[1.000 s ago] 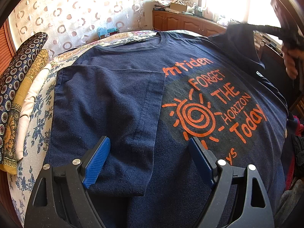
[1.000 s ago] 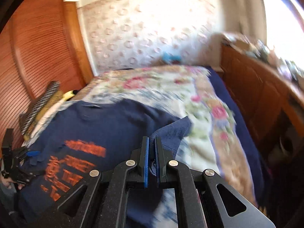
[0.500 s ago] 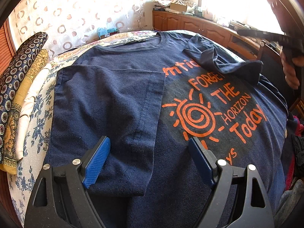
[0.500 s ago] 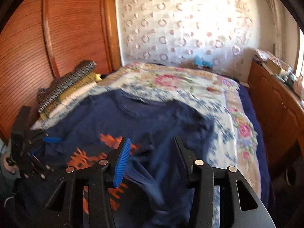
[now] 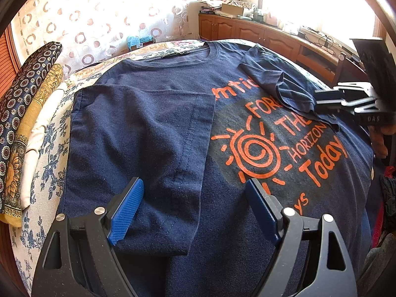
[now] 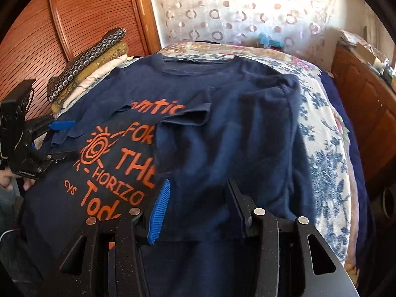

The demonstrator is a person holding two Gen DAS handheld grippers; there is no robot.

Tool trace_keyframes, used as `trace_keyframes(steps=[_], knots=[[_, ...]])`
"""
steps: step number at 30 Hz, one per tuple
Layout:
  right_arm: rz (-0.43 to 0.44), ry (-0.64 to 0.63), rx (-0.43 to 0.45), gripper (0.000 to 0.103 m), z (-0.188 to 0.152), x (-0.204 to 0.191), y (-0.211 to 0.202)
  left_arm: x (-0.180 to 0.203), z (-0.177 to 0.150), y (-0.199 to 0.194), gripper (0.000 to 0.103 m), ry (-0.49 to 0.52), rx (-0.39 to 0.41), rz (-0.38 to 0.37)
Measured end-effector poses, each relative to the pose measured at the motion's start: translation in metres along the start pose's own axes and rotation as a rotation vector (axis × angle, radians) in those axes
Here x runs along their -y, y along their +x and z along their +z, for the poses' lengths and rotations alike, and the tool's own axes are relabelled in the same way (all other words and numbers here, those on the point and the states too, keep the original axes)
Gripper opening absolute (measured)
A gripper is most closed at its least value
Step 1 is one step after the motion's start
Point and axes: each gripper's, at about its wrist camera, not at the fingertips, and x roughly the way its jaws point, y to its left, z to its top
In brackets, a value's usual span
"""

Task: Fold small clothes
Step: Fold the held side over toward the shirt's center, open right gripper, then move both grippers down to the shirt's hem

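Observation:
A navy T-shirt with an orange sun and lettering print lies face up on the bed; it also shows in the right wrist view. Its left side and sleeve are folded flat over the front. Its right sleeve is folded inward, loosely rumpled, over the print; it shows in the right wrist view. My left gripper is open and empty above the folded left edge. My right gripper is open and empty just above the right fold, and shows at the right edge of the left wrist view.
The bed has a floral bedspread. Folded patterned fabrics are stacked along the left side by a wooden slatted wall. Wooden cabinets with clutter stand beyond the bed under a bright window. Dark clothes lie at the right edge.
My right gripper carried the right sleeve inward over the print, opened and let it drop, then moved lower over the fold. My left gripper has not moved.

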Motion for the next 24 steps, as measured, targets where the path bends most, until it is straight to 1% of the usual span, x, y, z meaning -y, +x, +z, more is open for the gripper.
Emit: trace_keyframes(steps=[3,5,7,10,12,13,17,18,21,24], knots=[[0.007,0.039,0.043,0.048,0.016,0.004,-0.002,0.000,0.000,0.000,0.085,0.000,0.000,0.000],[0.015,0.068,0.055,0.048,0.029,0.009,0.008,-0.001,0.000,-0.001,0.085,-0.003,0.001,-0.002],[0.035,0.102,0.033,0.048,0.043,0.011,0.024,-0.001,0.000,-0.001,0.085,-0.009,0.003,-0.005],[0.032,0.149,-0.016,0.048,0.058,0.015,0.051,-0.002,0.000,-0.001,0.085,-0.015,0.004,-0.001],[0.041,0.162,-0.019,0.048,0.069,0.011,0.064,-0.002,0.000,-0.001,0.085,-0.016,0.004,0.000],[0.065,0.158,-0.013,0.048,0.075,0.007,0.069,-0.002,0.000,-0.001,0.085,-0.017,0.004,0.000],[0.241,0.132,0.031,0.048,0.093,-0.014,0.075,0.000,-0.001,-0.001,0.085,-0.010,0.002,0.010],[0.254,0.121,0.040,0.048,0.095,-0.019,0.075,-0.001,0.000,0.000,0.085,-0.010,0.002,0.010],[0.222,0.092,0.049,0.048,0.098,-0.024,0.077,-0.001,0.000,0.000,0.085,-0.010,0.002,0.010],[0.154,0.069,0.043,0.048,0.096,-0.025,0.074,-0.003,0.001,-0.001,0.085,-0.017,0.005,0.008]])
